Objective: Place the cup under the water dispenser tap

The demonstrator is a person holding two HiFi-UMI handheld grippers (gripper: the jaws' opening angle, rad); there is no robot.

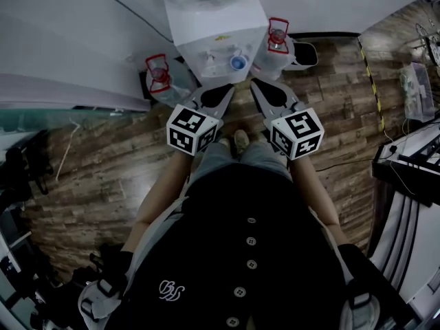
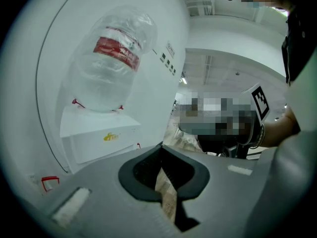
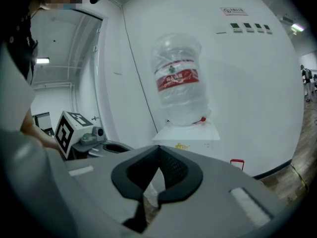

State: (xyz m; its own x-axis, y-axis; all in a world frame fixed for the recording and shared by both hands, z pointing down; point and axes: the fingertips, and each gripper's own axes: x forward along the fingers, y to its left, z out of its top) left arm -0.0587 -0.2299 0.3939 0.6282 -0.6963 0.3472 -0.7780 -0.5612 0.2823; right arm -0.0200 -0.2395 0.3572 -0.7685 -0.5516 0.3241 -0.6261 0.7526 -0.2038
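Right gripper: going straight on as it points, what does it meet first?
Most likely the water dispenser, whose white cabinet sits just past the shut, empty right gripper. Nothing shows in between; depth is unclear.

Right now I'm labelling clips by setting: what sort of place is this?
Probably an office or lab space: a water dispenser against a white wall, spare jugs on wood-look floor, cabled equipment at right.
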